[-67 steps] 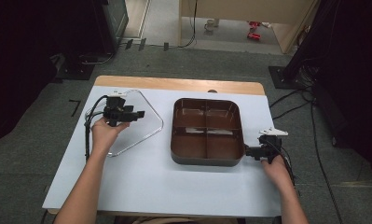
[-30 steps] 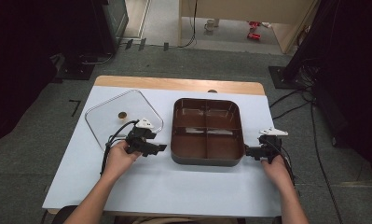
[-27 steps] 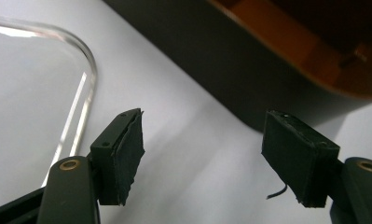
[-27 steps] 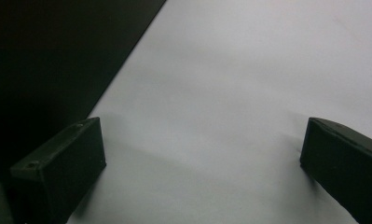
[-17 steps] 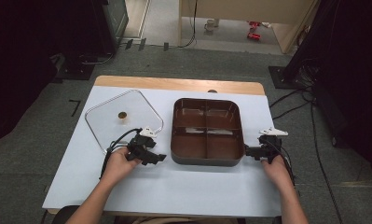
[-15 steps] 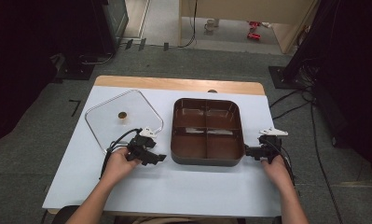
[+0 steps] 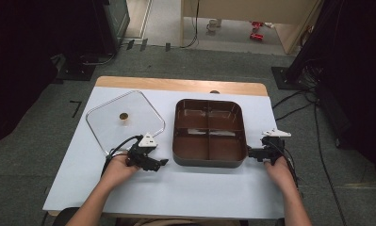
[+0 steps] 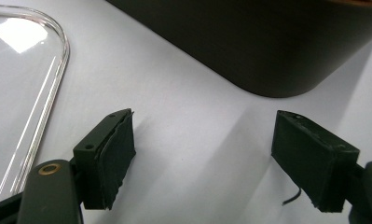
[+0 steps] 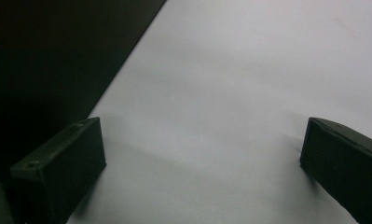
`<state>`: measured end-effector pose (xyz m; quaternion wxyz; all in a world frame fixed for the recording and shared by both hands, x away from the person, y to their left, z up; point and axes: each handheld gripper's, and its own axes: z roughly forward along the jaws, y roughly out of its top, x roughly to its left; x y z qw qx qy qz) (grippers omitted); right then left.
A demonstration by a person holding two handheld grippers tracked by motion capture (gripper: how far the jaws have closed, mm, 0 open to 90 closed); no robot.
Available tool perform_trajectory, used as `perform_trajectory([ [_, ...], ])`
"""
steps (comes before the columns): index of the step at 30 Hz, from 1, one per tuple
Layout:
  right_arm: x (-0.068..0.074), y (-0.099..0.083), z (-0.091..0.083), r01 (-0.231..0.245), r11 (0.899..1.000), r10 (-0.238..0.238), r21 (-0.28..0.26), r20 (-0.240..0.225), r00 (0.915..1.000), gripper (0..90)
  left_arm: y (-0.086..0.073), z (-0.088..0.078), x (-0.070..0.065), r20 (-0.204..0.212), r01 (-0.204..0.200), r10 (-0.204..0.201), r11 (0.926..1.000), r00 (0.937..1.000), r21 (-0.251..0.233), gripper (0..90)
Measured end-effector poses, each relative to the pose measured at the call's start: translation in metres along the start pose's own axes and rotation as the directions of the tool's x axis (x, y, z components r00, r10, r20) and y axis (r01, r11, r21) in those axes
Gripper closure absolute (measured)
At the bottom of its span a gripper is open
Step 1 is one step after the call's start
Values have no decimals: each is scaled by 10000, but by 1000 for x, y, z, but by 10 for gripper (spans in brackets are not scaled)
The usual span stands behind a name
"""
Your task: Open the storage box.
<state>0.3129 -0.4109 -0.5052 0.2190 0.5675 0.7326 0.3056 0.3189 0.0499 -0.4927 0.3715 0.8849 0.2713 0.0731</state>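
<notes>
White table (image 7: 185, 188) bears a brown four-compartment tray (image 7: 209, 162) and, left of it, a clear lid (image 7: 105, 127)

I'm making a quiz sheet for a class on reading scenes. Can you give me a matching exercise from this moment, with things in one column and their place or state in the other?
Things:
1. clear lid
2. brown tray
3. left claw
4. right claw

Places or states:
A. open at the tray's right side
B. lying flat on the table's left part
C. four compartments, mid-table
D. open between lid and tray, nothing between its jaws

Pairs: 1-B, 2-C, 3-D, 4-A
</notes>
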Motion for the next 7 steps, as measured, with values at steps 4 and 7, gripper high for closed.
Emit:
perform_trajectory([
  [4, 0, 0, 0, 0, 10000, 0, -2, -1, 10000, 0, -2, 0, -1, -57, -25, 25, 9999, 10000, -97, 213],
  [7, 0, 0, 0, -1, 10000, 1, -2, -1, 10000, 0, -4, -1, -1, -104, -67, 65, 9998, 9999, -209, 213],
])
